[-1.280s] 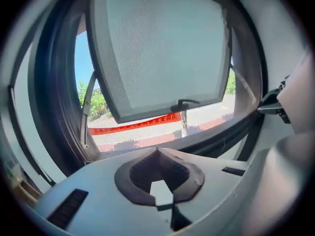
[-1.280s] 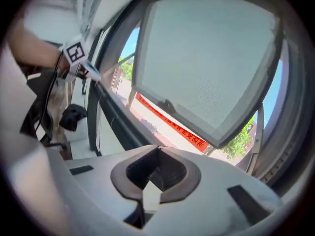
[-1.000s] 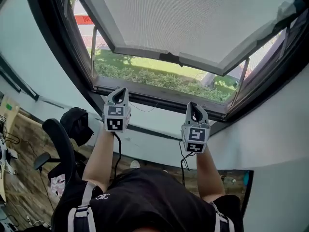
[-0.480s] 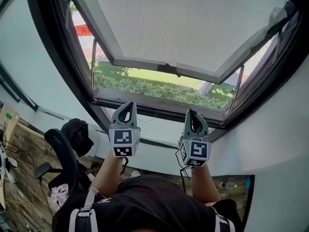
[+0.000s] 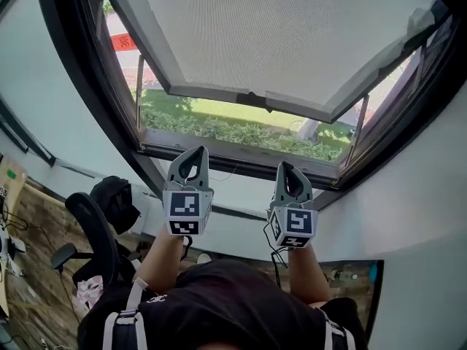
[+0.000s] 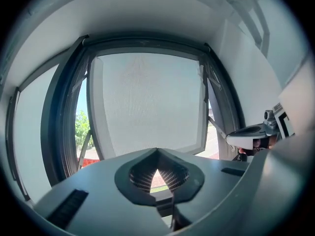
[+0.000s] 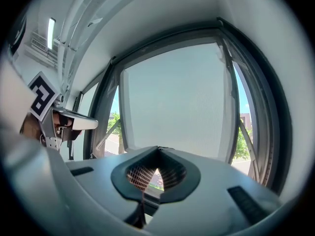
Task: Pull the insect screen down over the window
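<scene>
The grey mesh insect screen (image 5: 277, 28) hangs partway down the open window, its bottom bar (image 5: 219, 93) with a small dark handle (image 5: 252, 95) well above the dark sill (image 5: 241, 160). A strip of lawn and hedge shows under the bar. My left gripper (image 5: 191, 152) and right gripper (image 5: 286, 166) are raised side by side just below the sill, both shut and empty, clear of the screen. In the left gripper view the left gripper (image 6: 157, 154) points level at the screen (image 6: 147, 102). The right gripper (image 7: 158, 150) likewise faces the screen (image 7: 177, 102).
White wall runs under and beside the window. A black office chair (image 5: 91, 224) with a dark bundle (image 5: 113, 195) stands at lower left on a wooden floor. A dark panel (image 5: 357, 272) sits at lower right. Metal window stays (image 5: 355, 133) cross the opening's corners.
Both grippers have come up in front of the window, the left shifting right towards the other. Their jaws stayed shut. The screen's bottom bar has not moved.
</scene>
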